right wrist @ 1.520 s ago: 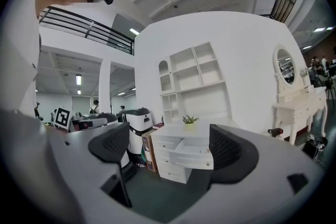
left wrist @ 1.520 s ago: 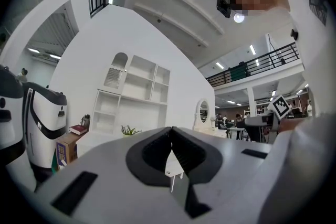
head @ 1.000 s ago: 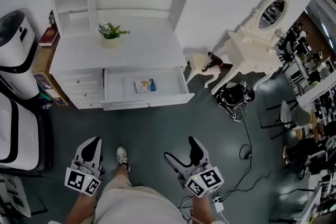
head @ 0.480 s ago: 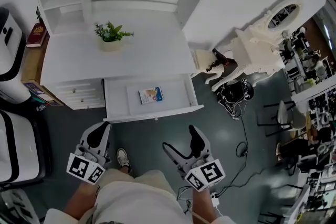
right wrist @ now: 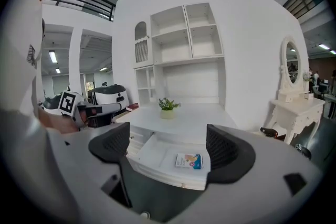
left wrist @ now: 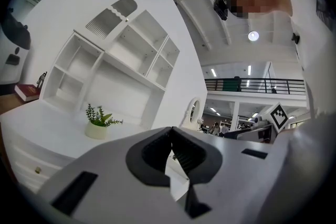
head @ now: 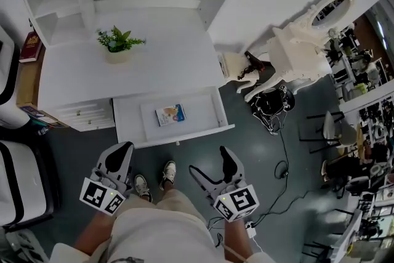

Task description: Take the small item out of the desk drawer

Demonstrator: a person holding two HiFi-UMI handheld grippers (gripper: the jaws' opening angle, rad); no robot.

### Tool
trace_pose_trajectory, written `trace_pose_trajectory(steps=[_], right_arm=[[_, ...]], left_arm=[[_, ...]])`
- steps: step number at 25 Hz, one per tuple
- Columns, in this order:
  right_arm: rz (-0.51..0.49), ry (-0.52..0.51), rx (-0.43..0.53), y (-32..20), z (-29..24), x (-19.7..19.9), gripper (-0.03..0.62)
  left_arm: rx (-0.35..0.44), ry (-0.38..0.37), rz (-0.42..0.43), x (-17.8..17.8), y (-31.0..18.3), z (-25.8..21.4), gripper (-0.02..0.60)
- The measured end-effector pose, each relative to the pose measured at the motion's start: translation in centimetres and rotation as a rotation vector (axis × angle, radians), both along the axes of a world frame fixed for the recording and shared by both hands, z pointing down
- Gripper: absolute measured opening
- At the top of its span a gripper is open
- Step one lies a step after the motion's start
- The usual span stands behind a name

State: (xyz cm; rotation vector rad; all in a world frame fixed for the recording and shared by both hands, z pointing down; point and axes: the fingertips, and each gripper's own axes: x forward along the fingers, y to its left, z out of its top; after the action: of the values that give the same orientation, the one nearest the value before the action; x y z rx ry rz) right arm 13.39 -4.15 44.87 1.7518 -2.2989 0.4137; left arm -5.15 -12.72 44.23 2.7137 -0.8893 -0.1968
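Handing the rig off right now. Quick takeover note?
Left gripper: shut, empty, held low in front of the desk.
Right gripper: open, empty, pointed at the drawer but short of it.
Drawer: pulled open. The small item, a flat packet, lies on its floor near the middle, untouched.
Done: drawer open.
Left: step in, probably reach the right gripper into the drawer, close on the packet, lift it out.

A potted plant (head: 117, 45) stands upper left. A white vanity (head: 298, 58) with an oval mirror sits upper right, black cables (head: 271, 106) just below it.
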Motion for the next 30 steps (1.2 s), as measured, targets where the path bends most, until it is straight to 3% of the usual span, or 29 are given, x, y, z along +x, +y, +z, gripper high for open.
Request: trace_pose_trajectory(steps=[8,25,30], right_arm=[[-0.131,0.146,-0.051,-5.4,3.7,2.8,0.463],[-0.421,0.3,-0.205,-13.6,14.5,3.9,0.463],[-0.553,0.411,-0.27,-15.6,19.3,3.5,0.463]], left_arm=[[0.036,-0.026,-0.08,1.3,-2.7,-1.8,0.015],[-0.076,-0.104,-0.271,0.5,-4.3,1.1,0.017],[-0.105,-0.123,-0.293,0.2,-4.3,2.1,0.017]])
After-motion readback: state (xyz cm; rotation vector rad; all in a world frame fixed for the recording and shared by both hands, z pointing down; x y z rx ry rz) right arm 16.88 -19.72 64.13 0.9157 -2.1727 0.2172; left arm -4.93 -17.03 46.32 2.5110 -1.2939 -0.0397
